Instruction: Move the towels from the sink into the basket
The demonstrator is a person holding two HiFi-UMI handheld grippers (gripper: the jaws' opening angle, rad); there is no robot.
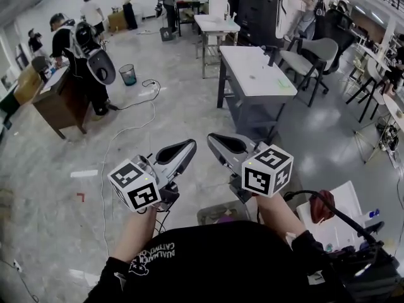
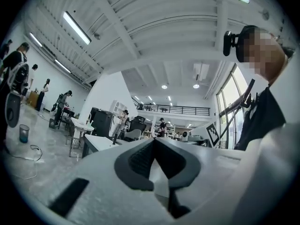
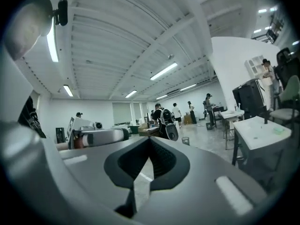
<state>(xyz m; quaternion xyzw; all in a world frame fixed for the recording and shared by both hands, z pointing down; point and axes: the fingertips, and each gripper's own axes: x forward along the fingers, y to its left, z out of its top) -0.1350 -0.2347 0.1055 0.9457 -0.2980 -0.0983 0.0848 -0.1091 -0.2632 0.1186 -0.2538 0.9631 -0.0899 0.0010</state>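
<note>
Both grippers are held up in front of the person's chest, pointing out over the floor. My left gripper (image 1: 191, 145) has its jaws closed tip to tip with nothing between them, as the left gripper view (image 2: 153, 139) shows. My right gripper (image 1: 211, 137) is beside it, tips close to the left one's, and it is shut and empty too (image 3: 150, 138). Each carries its marker cube. No towel, sink or basket shows clearly in any view. A small grey patch with something purple (image 1: 219, 214) peeks out under the arms.
A white table (image 1: 255, 71) stands ahead, with a second one (image 1: 214, 24) behind it and a grey office chair (image 1: 312, 52) to the right. People work at a wooden desk (image 1: 57, 100) on the left. A blue bin (image 1: 128, 74) and a cable (image 1: 126, 125) are on the floor.
</note>
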